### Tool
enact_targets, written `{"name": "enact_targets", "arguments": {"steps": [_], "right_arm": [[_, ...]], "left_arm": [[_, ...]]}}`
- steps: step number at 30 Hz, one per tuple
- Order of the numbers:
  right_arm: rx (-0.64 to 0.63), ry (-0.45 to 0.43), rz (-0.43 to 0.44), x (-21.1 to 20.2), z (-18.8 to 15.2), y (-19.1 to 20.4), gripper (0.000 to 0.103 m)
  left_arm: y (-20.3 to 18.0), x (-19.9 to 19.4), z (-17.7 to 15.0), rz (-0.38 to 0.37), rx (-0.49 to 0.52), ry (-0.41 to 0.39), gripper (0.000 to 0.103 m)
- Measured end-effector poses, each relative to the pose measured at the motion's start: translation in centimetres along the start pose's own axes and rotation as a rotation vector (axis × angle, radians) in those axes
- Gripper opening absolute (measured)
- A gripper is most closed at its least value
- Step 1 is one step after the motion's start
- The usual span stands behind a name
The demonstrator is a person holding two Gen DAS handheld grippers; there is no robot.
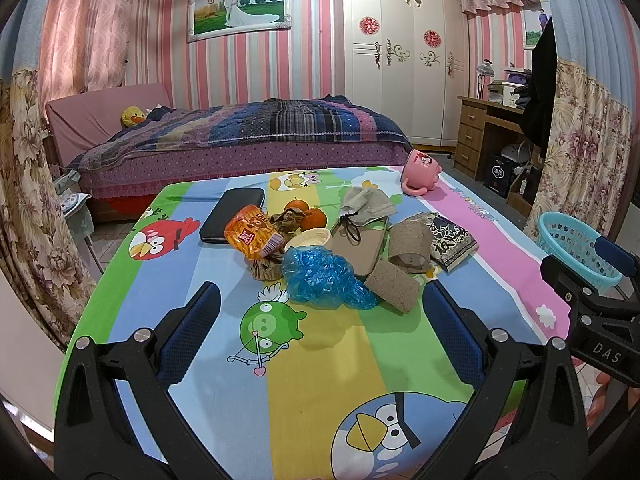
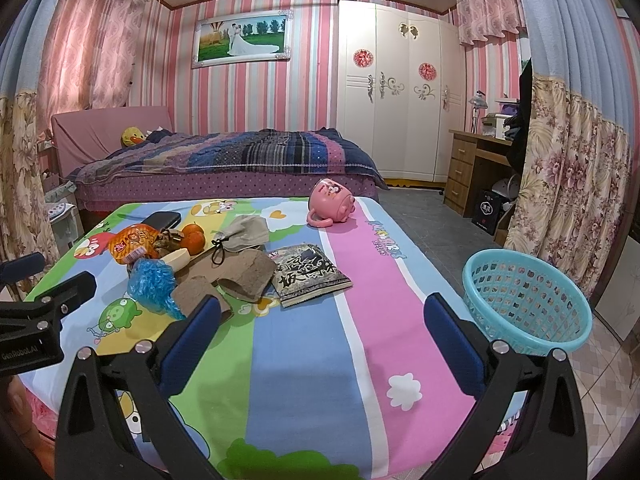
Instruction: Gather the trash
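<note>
Now both the left gripper [image 1: 320, 336] and right gripper [image 2: 320, 340] are waiting wide apart, holding nothing. The blue plastic bag [image 1: 320, 276], at twelve o'clock from the left one, is looking light, soft and crinkly; pinching its puffy middle should work.

The right gripper [image 1: 608, 312] is showing the letters "DAS" on its black body, and the left gripper [image 2: 36, 320] is showing "GenRobot.AI". The black packet [image 2: 310, 276] is carrying large white Chinese characters, and the orange packet [image 1: 252, 236] is carrying a red label; I cannot read either.
</note>
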State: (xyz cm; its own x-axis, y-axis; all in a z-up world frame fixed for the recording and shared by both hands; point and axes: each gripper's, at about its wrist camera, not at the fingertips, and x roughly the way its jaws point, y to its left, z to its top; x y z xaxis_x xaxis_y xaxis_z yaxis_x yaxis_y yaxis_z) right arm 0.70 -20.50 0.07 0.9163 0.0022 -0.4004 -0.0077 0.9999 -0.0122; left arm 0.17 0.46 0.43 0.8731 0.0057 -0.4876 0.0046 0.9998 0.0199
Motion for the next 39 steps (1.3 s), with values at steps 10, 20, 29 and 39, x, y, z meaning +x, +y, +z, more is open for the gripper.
{"name": "enact_targets", "arguments": {"steps": [10, 20, 29, 39], "right_arm": [[0.002, -0.002, -0.002, -0.09, 0.06, -0.08, 0.099], [0.002, -0.002, -0.003, -0.09, 0.1, -0.16, 0.099], [0.002, -0.003, -0.004, -0.1, 0.09, -0.17, 0.099], [0.003, -0.005, -0.005, -0.24, 0.1, -0.37, 0.099]], "left_arm": [[0.0, 0.0, 0.01, 0.0, -0.001, 0.001, 0.098], [0.07, -0.03, 0.06, 0.0, -0.001, 0.0, 0.098], [0.09, -0.03, 0.05, 0.001, -0.003, 0.0, 0.098], [0.16, -0.07, 0.03, 0.002, -0.005, 0.001, 0.098]]}}
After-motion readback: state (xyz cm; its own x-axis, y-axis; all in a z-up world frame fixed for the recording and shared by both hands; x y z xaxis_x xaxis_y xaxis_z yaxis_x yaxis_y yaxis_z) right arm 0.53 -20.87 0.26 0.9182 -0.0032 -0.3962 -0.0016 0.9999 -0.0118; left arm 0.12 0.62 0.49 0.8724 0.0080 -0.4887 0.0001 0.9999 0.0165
